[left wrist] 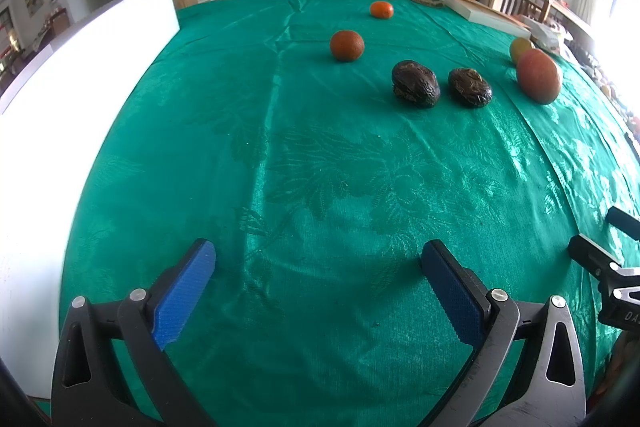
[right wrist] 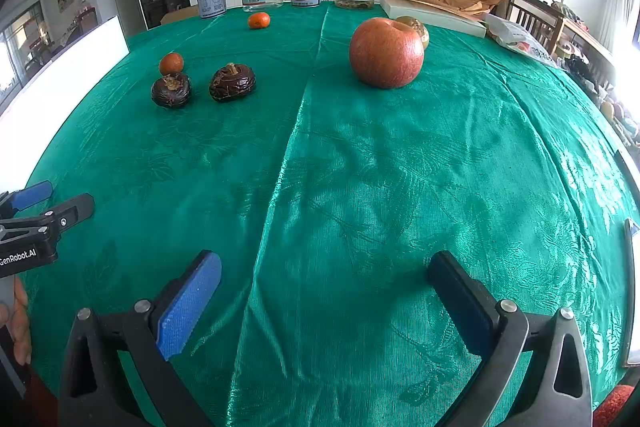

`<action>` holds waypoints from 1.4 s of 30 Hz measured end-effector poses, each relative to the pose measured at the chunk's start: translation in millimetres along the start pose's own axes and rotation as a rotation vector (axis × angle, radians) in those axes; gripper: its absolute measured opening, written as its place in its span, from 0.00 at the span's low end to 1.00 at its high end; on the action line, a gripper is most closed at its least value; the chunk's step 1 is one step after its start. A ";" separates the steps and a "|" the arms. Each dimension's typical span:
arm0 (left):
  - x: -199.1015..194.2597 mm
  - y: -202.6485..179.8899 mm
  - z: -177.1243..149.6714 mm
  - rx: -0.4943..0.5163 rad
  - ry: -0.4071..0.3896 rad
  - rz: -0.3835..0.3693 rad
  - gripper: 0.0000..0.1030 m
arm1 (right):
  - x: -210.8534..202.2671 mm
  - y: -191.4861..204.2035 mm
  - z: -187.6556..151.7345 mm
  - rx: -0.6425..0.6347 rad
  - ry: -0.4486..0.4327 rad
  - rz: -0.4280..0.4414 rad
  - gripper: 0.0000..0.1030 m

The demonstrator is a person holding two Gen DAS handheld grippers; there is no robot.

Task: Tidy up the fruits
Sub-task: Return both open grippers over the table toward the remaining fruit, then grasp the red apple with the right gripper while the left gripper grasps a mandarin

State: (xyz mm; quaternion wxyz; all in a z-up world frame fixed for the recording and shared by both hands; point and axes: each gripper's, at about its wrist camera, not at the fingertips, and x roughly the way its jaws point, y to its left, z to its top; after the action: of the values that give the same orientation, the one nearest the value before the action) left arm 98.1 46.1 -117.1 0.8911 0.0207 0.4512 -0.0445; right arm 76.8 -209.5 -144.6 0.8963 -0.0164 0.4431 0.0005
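Both the left hand-held gripper [left wrist: 318, 259] and the right hand-held gripper [right wrist: 325, 271] gape wide over the green-clothed worktop [right wrist: 360, 187], holding nothing. Far off lie a round red apple [right wrist: 386, 53] half-hiding a yellowish fruit [right wrist: 418, 27], two dark wrinkled fruits [right wrist: 232, 82], and two small oranges [left wrist: 346, 45].

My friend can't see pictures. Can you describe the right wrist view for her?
A big red apple sits on a green patterned tablecloth ahead of the right gripper, its blue-padded jaws open and empty. Farther left lie two dark wrinkled fruits and two small oranges.
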 end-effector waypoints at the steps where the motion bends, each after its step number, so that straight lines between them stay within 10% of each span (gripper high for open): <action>1: 0.0 0.0 0.0 0.000 0.000 0.000 1.00 | 0.0 0.0 0.1 0.000 0.000 0.000 1.00; 12: 0.5 0.3 -0.6 0.003 0.002 -0.007 1.00 | 6.2 -38.0 45.0 0.172 0.093 0.164 0.99; 22: 0.5 0.4 -0.5 0.003 0.002 -0.008 1.00 | 93.0 -66.1 156.2 0.227 0.093 0.005 0.99; 24: 0.6 0.3 -0.2 0.003 0.002 -0.008 1.00 | 100.5 -70.2 159.3 0.251 0.087 0.007 0.86; 26: 0.6 0.3 -0.1 0.002 0.002 -0.007 0.99 | 100.2 -73.8 160.6 0.270 0.081 0.028 0.66; 37: 1.4 2.0 3.3 0.003 0.027 -0.022 0.99 | 25.7 -62.6 69.1 0.102 0.102 0.073 0.66; 42: 12.0 19.7 61.9 -0.127 0.083 -0.192 0.98 | 2.3 -52.0 30.7 0.113 -0.002 0.058 0.66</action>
State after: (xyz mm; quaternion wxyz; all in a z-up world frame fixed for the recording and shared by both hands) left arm 156.7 60.2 -90.1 0.8627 -0.0773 0.4897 -0.0998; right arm 103.4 -260.6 -126.3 0.8958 0.0472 0.4419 0.0015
